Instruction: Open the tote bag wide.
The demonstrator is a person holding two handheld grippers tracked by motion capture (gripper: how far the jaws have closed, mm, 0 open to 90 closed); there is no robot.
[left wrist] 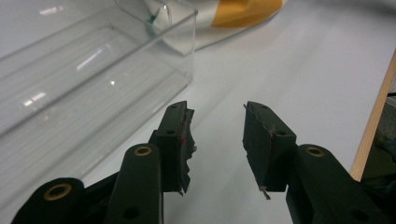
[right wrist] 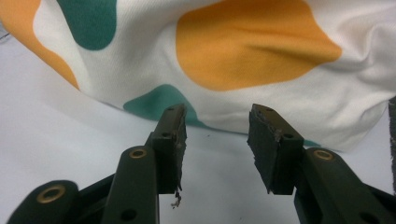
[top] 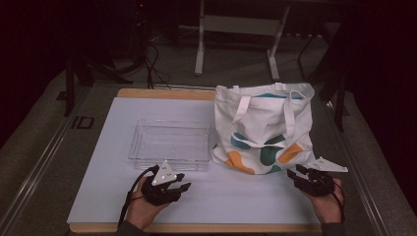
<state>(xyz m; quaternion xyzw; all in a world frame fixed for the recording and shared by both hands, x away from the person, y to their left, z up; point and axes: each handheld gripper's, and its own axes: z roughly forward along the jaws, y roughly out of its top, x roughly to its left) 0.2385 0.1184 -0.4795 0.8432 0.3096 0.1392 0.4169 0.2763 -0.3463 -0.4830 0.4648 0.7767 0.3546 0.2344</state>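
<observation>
White board covers the table [top: 98, 196] in the high view, with a strip of bare wood along its far and near edges. A clear plastic box [top: 169, 144] sits near the middle of the board, and a cloth bag [top: 263, 129] with green and orange blotches lies just to its right, handles draped down its front. The left gripper [top: 181, 181] hovers by the near edge, just in front of the box's near wall, held in a hand [top: 146, 209] coming up from the bottom. Its jaws are spread with nothing between them. The right gripper [top: 294, 172] sits toward the near right corner, close to the bag's bottom right corner, in the other hand [top: 327, 205].

From the left gripper view, the left gripper [left wrist: 215, 140] has its two black jaws apart over bare white board. The clear box [left wrist: 93, 79] fills the upper left, its near corner just ahead of the jaw on that side, not touching. A bit of the bag [left wrist: 224, 16] shows beyond it.

From the right gripper view, the right gripper [right wrist: 215, 140] is likewise spread and holding nothing. The bag [right wrist: 252, 51] lies straight ahead, its lower edge resting on the board just past the jaw tips.
</observation>
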